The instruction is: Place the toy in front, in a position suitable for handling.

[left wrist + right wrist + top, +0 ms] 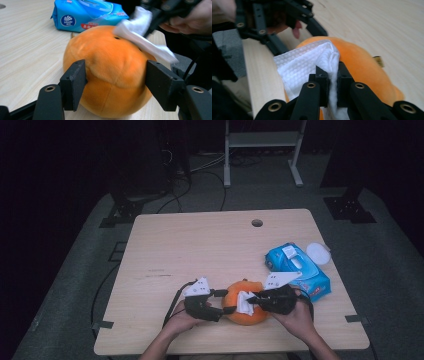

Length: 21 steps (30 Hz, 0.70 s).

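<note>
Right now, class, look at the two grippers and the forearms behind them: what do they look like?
Both the left gripper and the right gripper are black, each with two flat square-ended jaws on arms with brass-ringed holes. Each carries a pale three-cornered plate on top, and a black cable trails from the left one. The forearms are bare, with no sleeves in view.

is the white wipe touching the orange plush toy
Touching. In the left gripper view the white wipe, pinched by the right gripper, lies draped on top of the orange plush toy.

Orange plush ball [246, 307] near table's [200, 245] front edge, right of centre; white wipe [246, 301] draped on top.
</note>
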Motion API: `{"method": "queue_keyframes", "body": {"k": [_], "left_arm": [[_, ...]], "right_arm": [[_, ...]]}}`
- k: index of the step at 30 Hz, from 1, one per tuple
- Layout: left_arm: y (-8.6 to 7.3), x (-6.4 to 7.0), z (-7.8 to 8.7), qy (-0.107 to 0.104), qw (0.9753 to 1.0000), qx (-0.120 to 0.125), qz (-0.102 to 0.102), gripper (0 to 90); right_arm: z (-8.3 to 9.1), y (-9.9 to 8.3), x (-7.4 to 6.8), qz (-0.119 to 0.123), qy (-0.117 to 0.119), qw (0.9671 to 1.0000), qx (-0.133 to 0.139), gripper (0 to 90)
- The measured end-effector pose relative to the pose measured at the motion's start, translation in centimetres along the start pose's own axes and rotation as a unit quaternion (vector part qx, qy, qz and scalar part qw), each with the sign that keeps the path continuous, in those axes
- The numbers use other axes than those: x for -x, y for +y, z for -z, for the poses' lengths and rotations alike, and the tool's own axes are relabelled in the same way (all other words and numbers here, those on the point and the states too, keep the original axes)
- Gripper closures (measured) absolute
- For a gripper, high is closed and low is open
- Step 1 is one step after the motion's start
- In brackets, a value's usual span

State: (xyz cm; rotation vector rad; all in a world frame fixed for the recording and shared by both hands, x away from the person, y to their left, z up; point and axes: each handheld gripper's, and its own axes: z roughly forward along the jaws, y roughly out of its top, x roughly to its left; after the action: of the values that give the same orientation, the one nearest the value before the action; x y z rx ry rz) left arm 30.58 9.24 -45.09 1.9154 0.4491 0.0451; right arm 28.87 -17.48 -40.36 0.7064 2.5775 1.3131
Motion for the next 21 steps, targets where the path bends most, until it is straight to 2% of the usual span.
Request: {"method": "queue_keyframes", "body": {"k": [2,3,4,6,8,9,10,12,13,14,15,17,19,20,21], "left_arm": [[-0.1,0.3,-0.1,0.004,0.9999,-0.003,-0.016,39.5],[0.1,0.6,-0.1,0.01,0.9992,-0.004,-0.037,45.9],[0.1,0.6,-0.1,0.01,0.9992,-0.004,-0.037,47.7],[0.5,1.1,-0.3,0.004,0.9981,0.0,-0.061,48.8],[0.5,1.6,-0.5,0.002,0.9961,-0.008,-0.088,49.0],[0.5,1.8,-0.5,0.003,0.9954,-0.009,-0.095,48.9],[0.5,1.8,-0.5,0.004,0.9952,-0.011,-0.097,48.7],[0.5,1.5,-0.4,0.006,0.9965,-0.009,-0.083,46.2],[0.5,1.4,-0.4,0.008,0.9976,-0.006,-0.068,42.1],[0.5,1.4,-0.4,0.008,0.9976,-0.006,-0.068,36.8],[0.5,1.1,-0.6,0.011,0.9991,-0.007,-0.04,30.9],[0.4,1.2,-0.9,0.012,0.9994,-0.017,-0.028,25.5],[0.3,1.5,-1.0,0.008,0.9987,-0.019,-0.046,31.8],[0.3,1.5,-1.0,0.008,0.9987,-0.019,-0.046,35.8],[0.5,1.9,-1.0,0.012,0.9973,-0.021,-0.07,39.4]], "right_arm": [[-0.1,-0.2,-0.4,0.004,0.004,1.0,-0.006,82.7],[0.0,0.0,-0.6,0.008,0.001,0.9999,-0.006,82.7],[0.0,0.0,-0.6,0.008,0.001,0.9999,-0.006,82.7],[0.2,1.0,-1.1,0.017,0.011,0.9997,0.017,82.7],[0.2,1.8,-1.6,0.036,-0.005,0.9992,0.018,82.8],[0.1,2.0,-1.4,0.04,-0.012,0.9989,0.019,82.8],[0.1,2.0,-1.0,0.037,-0.017,0.999,0.018,82.8],[0.1,1.6,0.2,0.02,-0.021,0.9995,0.012,82.8],[0.1,1.2,0.6,0.01,-0.019,0.9997,0.007,82.7],[0.1,1.2,0.6,0.01,-0.019,0.9997,0.007,82.7],[0.2,0.5,0.9,0.002,-0.014,0.9999,0.001,82.8],[0.4,0.2,0.8,0.0,-0.008,1.0,0.002,82.8],[0.6,0.0,0.5,0.001,-0.006,1.0,-0.004,82.8],[0.6,0.0,0.5,0.001,-0.006,1.0,-0.004,82.8],[0.8,0.1,0.1,0.002,-0.004,1.0,-0.003,82.9]]}}
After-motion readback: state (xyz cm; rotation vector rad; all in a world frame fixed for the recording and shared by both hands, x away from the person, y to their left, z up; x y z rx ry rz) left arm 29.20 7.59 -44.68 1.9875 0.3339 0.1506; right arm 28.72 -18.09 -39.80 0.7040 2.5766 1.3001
